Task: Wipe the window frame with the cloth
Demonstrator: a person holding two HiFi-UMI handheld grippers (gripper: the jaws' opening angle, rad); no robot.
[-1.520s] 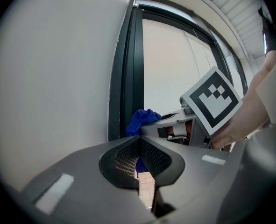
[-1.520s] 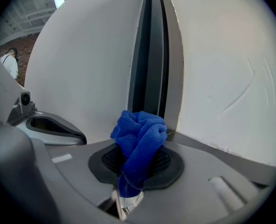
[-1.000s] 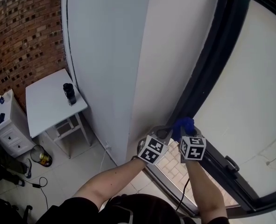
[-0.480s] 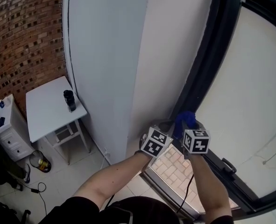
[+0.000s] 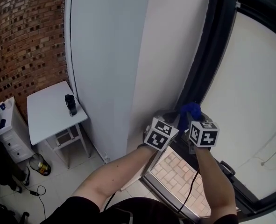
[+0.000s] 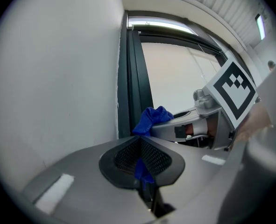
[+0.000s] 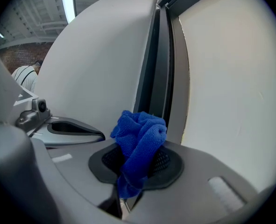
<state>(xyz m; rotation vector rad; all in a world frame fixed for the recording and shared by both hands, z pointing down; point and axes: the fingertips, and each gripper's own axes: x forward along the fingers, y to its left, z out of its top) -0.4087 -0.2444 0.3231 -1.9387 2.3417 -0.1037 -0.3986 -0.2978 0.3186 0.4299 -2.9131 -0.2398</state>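
well, in the head view you hold both tools side by side low in the middle, the left gripper (image 5: pixel 168 121) and the right gripper (image 5: pixel 191 121) just apart, marker cubes toward you. the blue cloth (image 5: pixel 189 110) bunches at 12 o'clock of the right cube, pressed up against the dark window frame (image 5: pixel 207 59), which runs up toward 1 o'clock. a pale wall (image 5: pixel 109 55) fills the space from 10 to 12 o'clock. out at 9 o'clock stands a small white table (image 5: pixel 46 118) with a dark bottle (image 5: pixel 71 105) upright on it, and a brick wall (image 5: pixel 25 36) behind.

in the left gripper view, your left gripper (image 6: pixel 141 161) has its jaws closed together, nipping a thin strip of the cloth (image 6: pixel 152 118); the rest of the cloth rises at 12 o'clock in front of the window frame (image 6: pixel 134 78). the right gripper (image 6: pixel 189 127) lies at 2 o'clock, touching the cloth.

in the right gripper view, your right gripper (image 7: pixel 137 171) is clamped on a thick wad of the cloth (image 7: pixel 140 136), which bulges above the pads. the window frame (image 7: pixel 159 64) stands straight behind it at 12 o'clock, and the left gripper (image 7: pixel 70 127) sits at 9 o'clock.
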